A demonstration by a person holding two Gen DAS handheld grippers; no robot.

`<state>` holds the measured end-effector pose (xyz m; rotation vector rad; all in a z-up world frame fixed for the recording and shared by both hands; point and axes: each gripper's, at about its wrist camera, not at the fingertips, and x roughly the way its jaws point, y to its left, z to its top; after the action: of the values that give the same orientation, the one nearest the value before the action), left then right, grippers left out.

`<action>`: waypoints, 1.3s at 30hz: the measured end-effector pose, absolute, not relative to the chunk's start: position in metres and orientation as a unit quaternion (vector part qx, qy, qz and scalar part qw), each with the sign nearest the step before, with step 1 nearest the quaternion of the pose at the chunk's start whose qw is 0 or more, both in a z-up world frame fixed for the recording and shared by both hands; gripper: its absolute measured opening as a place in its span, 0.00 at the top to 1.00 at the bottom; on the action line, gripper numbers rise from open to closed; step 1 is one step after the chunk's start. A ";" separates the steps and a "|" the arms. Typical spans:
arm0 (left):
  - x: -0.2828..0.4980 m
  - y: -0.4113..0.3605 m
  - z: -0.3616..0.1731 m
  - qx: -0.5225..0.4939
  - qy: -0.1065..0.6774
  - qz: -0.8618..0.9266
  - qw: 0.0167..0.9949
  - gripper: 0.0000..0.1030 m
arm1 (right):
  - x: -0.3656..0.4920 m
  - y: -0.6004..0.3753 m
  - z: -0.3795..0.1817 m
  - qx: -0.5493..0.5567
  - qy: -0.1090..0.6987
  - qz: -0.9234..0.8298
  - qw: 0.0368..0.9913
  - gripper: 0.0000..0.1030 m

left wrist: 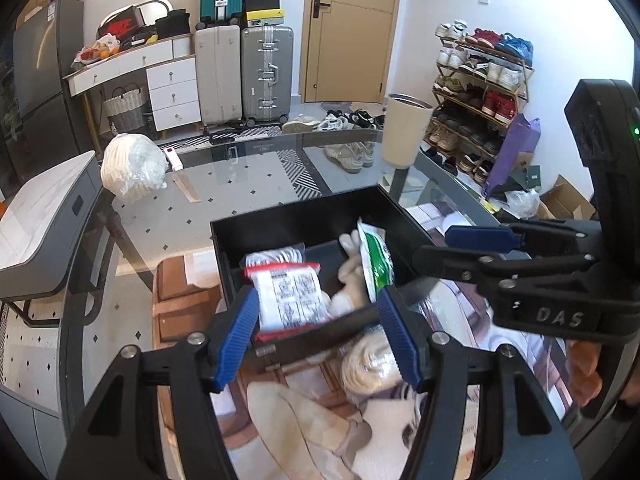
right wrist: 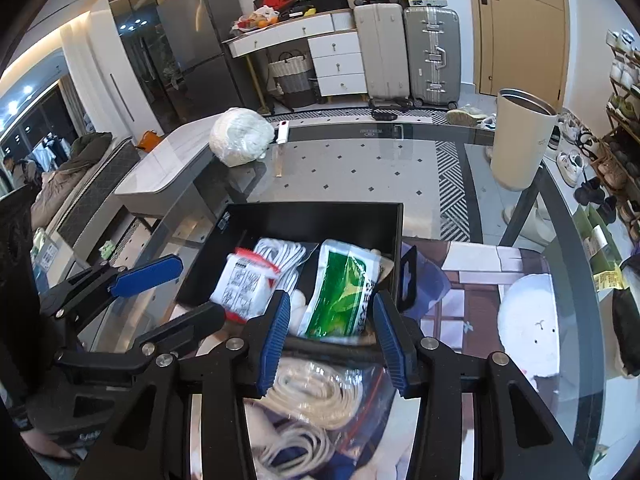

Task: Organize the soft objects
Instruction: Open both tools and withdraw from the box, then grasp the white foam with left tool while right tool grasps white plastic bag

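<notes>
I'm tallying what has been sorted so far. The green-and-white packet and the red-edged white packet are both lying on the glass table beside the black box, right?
Not quite. Both packets, the green-and-white packet and the red-edged white packet, lie inside the black box, not beside it on the glass table. The right wrist view shows this most clearly.

one black box (right wrist: 320,216) on one glass table (right wrist: 360,160). inside it: one red-edged white packet (right wrist: 240,284), one green packet (right wrist: 340,292), one bag of white cord (right wrist: 280,258), one cream plush toy (left wrist: 352,276). one bag of cream rope (right wrist: 312,400) in front of the box. one white bundle (right wrist: 240,142) and one cream bin (right wrist: 520,136) on the table. three suitcases (right wrist: 430,54). two grippers: left gripper (left wrist: 316,336), right gripper (right wrist: 332,340).
</notes>
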<state>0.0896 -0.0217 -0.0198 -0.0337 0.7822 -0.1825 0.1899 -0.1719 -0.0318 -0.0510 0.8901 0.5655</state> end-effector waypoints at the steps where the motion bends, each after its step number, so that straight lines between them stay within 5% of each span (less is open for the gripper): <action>1: 0.087 -0.023 -0.021 -0.014 0.384 -0.092 0.919 0.39 | 0.185 -0.174 -0.030 -0.029 0.424 0.274 0.863 0.57; 21: 0.044 -0.050 -0.092 0.049 0.490 -0.136 0.860 0.40 | 0.081 -0.190 -0.114 -0.255 0.540 0.398 0.696 0.50; 24: 0.045 -0.047 -0.093 0.052 0.493 -0.144 0.857 0.65 | 0.084 -0.190 -0.113 -0.241 0.535 0.390 0.709 0.70; 28: 0.043 -0.036 -0.091 0.056 0.489 -0.122 0.862 0.66 | 0.097 -0.202 -0.107 -0.219 0.524 0.364 0.739 0.89; 39: 0.056 0.006 -0.097 0.022 0.493 -0.066 0.867 0.64 | 0.131 -0.231 -0.094 -0.173 0.510 0.302 0.787 0.89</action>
<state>0.0555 0.0056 -0.0969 0.0470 1.0328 -0.1385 0.1306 -0.2311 -0.0935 -0.3735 1.0988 0.6516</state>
